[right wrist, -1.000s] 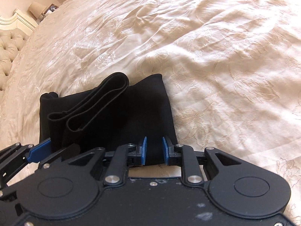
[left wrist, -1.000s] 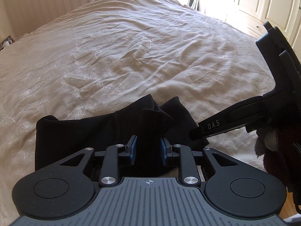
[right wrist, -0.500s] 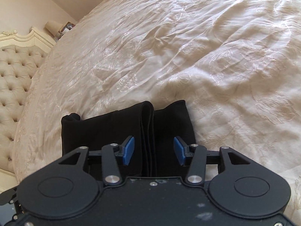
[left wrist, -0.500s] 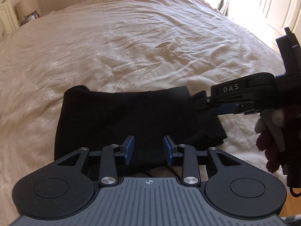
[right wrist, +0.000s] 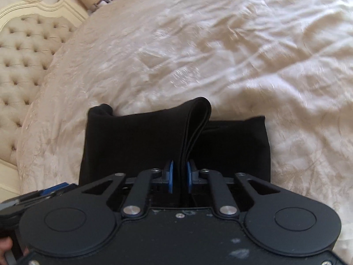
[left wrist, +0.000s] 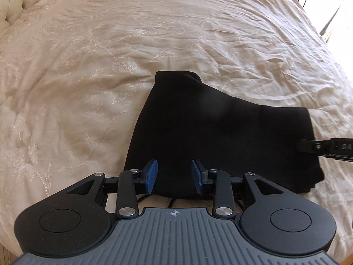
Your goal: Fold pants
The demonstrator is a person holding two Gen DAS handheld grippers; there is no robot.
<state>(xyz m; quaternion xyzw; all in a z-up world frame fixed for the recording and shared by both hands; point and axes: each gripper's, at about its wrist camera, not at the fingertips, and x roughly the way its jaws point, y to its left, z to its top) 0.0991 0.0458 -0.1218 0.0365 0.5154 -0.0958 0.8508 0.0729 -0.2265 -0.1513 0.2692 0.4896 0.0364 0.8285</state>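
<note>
Left wrist view shows the black pants [left wrist: 220, 137] lying on the cream bedspread [left wrist: 88, 88] as a compact, thick packet, so I judge that most of the folding is already done. The left gripper [left wrist: 174, 180] is above the near edge of the packet, its blue fingers [left wrist: 151, 176] stand wide apart, and nothing is between them. From 3 o'clock in this view the tip of the right gripper [left wrist: 320, 149] reaches to the right edge of the packet.

In the right wrist view, the right gripper [right wrist: 179, 177] has its fingers [right wrist: 169, 177] narrow, closed on a standing ridge of several layers of the pants [right wrist: 132, 145]. This ridge rises from the fingers toward 12 o'clock and ends in a rounded loop, while the rest of the cloth lies flat at both sides of it, at 10 o'clock and at 2 o'clock. I judge that one more step remains: to lay this held part down over the packet, or to pull it straight, and then to press the whole flat.

The pants look matte, soft and quite heavy, with no pattern that I can see. The outline in the left view is not a clean rectangle: the far corner at 12 o'clock is rounded and pushed up, and the right edge hangs a little uneven. The tufted headboard [right wrist: 24, 50] is at 10 o'clock, well apart from the pants.
</note>
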